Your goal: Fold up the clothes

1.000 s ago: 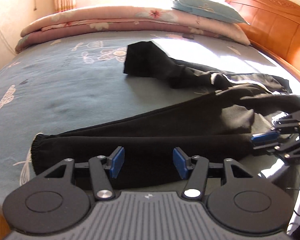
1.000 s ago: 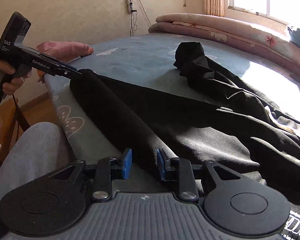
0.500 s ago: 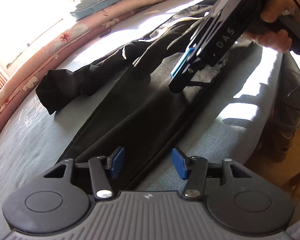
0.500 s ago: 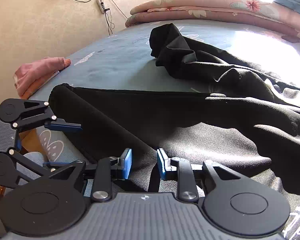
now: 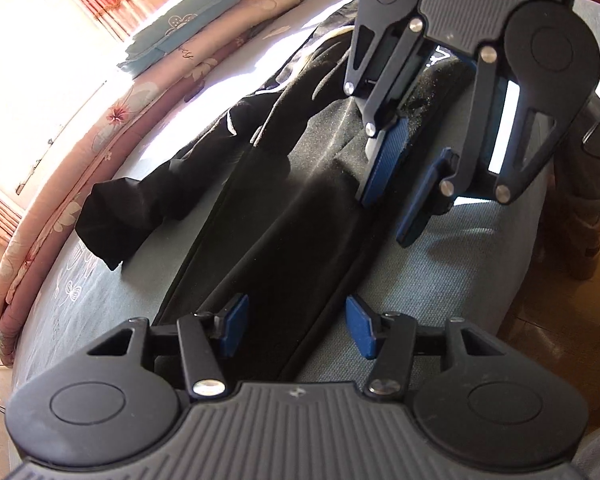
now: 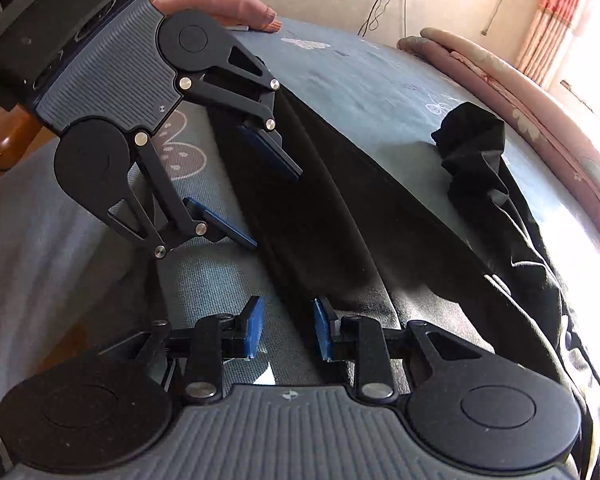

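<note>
The left gripper point(image 5: 296, 328) and right gripper point(image 6: 288, 330) face each other low over the near edge of a bed point(image 5: 452, 264). Both have their jaws spread apart, gripping nothing. Black trousers point(image 5: 284, 216) lie flat between them, one leg straight along the edge, the other rumpled beyond.
</note>
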`<state>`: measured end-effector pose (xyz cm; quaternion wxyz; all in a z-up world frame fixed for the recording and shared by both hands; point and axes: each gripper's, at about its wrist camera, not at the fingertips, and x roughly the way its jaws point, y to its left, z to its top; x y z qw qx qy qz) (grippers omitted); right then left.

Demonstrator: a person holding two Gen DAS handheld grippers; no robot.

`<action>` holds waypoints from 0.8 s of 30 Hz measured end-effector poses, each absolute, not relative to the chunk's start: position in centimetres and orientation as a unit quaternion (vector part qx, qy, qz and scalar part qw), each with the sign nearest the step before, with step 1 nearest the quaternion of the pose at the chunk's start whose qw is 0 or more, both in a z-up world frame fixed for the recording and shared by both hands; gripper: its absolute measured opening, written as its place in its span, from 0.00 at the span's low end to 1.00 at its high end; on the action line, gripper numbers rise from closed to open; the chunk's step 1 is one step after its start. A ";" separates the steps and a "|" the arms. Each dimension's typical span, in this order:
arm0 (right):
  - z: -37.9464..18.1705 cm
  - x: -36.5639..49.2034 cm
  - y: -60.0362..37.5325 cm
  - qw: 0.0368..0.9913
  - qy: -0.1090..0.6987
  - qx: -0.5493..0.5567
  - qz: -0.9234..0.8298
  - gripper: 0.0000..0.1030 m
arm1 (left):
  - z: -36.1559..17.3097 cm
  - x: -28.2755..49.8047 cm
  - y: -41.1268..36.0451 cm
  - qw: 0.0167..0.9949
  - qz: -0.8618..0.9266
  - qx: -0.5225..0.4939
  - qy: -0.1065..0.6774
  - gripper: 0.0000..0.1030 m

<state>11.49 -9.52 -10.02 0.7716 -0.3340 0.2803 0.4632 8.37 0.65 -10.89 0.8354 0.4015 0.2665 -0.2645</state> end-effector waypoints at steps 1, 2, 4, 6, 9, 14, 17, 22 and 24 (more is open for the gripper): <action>-10.4 11.3 -8.9 0.763 0.273 -0.354 0.467 0.31 | -10.9 8.3 0.8 0.836 -0.265 0.399 0.267 0.53; -10.7 11.1 -8.4 0.756 0.264 -0.373 0.469 0.31 | -10.8 8.2 1.0 0.836 -0.268 0.398 0.266 0.53; -11.2 11.0 -7.8 0.751 0.244 -0.401 0.465 0.31 | -10.8 8.0 1.2 0.836 -0.273 0.398 0.262 0.53; -11.1 10.9 -7.4 0.745 0.240 -0.416 0.463 0.25 | -10.7 7.8 1.3 0.835 -0.277 0.399 0.258 0.53; -10.3 10.5 -7.8 0.751 0.240 -0.404 0.463 0.03 | -10.9 7.9 1.0 0.834 -0.279 0.403 0.253 0.53; -8.9 9.8 -8.3 0.761 0.240 -0.385 0.463 0.03 | -11.2 8.4 0.0 0.836 -0.272 0.406 0.248 0.53; -8.1 9.4 -8.6 0.767 0.240 -0.373 0.464 0.03 | -11.0 8.6 -0.3 0.847 -0.253 0.403 0.237 0.27; -8.4 8.7 -8.6 0.776 0.228 -0.385 0.445 0.46 | -9.6 8.6 0.8 0.870 -0.231 0.372 0.225 0.15; -9.2 8.4 -8.4 0.778 0.217 -0.406 0.427 0.48 | -9.3 8.3 1.2 0.872 -0.229 0.371 0.222 0.15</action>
